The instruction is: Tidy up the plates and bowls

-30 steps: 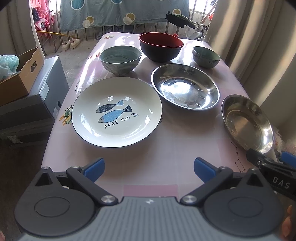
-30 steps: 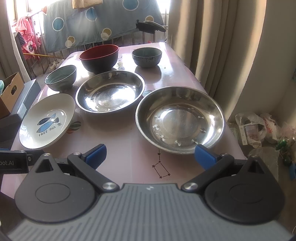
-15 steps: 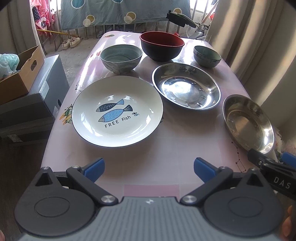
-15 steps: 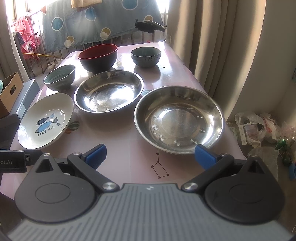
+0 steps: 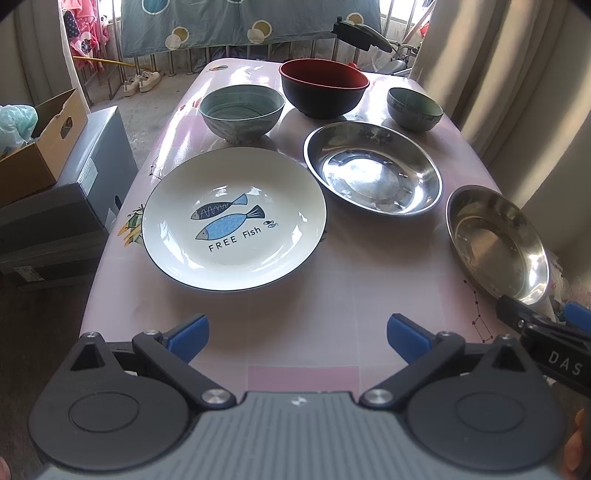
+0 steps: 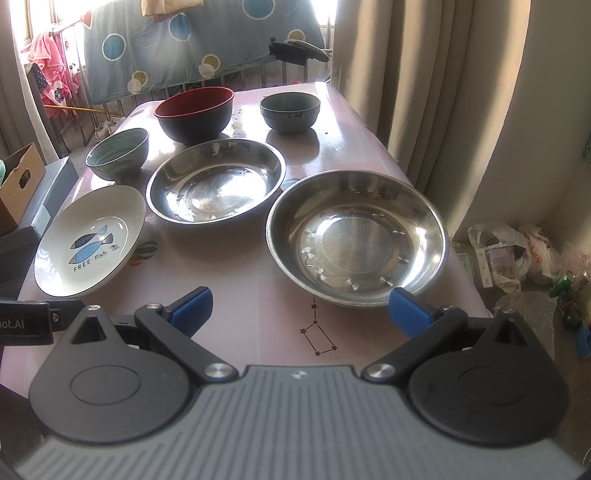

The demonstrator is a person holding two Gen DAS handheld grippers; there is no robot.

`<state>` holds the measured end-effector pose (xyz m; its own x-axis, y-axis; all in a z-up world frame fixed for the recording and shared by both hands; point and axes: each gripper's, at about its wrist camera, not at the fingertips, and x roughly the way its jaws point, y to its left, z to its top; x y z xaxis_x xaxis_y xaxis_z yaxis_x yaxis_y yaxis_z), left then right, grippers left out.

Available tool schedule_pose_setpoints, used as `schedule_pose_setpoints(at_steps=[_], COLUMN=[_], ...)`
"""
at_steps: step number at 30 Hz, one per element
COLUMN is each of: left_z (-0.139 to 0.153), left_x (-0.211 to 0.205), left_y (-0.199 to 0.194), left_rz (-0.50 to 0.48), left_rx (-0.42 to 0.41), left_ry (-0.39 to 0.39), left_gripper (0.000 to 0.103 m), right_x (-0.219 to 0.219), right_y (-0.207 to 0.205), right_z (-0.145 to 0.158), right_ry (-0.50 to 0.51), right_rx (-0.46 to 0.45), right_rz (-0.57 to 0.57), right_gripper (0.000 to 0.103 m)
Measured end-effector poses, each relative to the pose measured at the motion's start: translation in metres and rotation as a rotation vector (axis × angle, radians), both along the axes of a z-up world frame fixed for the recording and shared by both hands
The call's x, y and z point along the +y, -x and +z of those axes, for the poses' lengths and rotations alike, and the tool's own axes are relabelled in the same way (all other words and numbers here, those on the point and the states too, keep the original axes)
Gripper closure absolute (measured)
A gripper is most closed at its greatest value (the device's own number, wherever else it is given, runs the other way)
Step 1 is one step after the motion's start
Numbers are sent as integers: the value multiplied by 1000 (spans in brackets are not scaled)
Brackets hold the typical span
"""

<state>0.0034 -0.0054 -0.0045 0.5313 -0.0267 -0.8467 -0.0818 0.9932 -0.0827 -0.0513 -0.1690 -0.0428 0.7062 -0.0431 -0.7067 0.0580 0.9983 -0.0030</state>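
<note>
A white fish plate (image 5: 233, 218) (image 6: 88, 240) lies at the near left of the pink table (image 5: 351, 280). Two steel plates lie to its right, one in the middle (image 5: 373, 168) (image 6: 216, 181) and one near the right edge (image 5: 496, 238) (image 6: 356, 236). Behind them stand a grey-green bowl (image 5: 242, 110) (image 6: 118, 155), a red-and-black bowl (image 5: 323, 86) (image 6: 194, 112) and a small dark green bowl (image 5: 414, 108) (image 6: 290, 110). My left gripper (image 5: 297, 338) is open and empty at the near edge, in front of the fish plate. My right gripper (image 6: 299, 308) is open and empty, its right fingertip just before the near steel plate's rim.
A cardboard box (image 5: 33, 147) and grey cabinet (image 5: 92, 162) stand left of the table. Curtains (image 6: 424, 85) hang at the right, with plastic bags (image 6: 517, 254) on the floor. A railing with a blue blanket (image 5: 240, 18) is behind the table.
Both grippers have crept slightly forward and stay open. The dishes have not moved.
</note>
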Motion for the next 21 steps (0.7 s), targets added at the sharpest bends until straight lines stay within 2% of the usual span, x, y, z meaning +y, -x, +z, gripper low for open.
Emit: schedule_pose_setpoints(at_steps=[21], left_z=[-6], left_x=[1], left_y=[-3], left_rz=[10], left_rx=[27], left_ry=[-4], left_gripper=[0], right_x=[-3], right_y=[1], right_z=[-5], right_ry=[-5], right_rx=[-2], right_rz=[-9], right_gripper=[1])
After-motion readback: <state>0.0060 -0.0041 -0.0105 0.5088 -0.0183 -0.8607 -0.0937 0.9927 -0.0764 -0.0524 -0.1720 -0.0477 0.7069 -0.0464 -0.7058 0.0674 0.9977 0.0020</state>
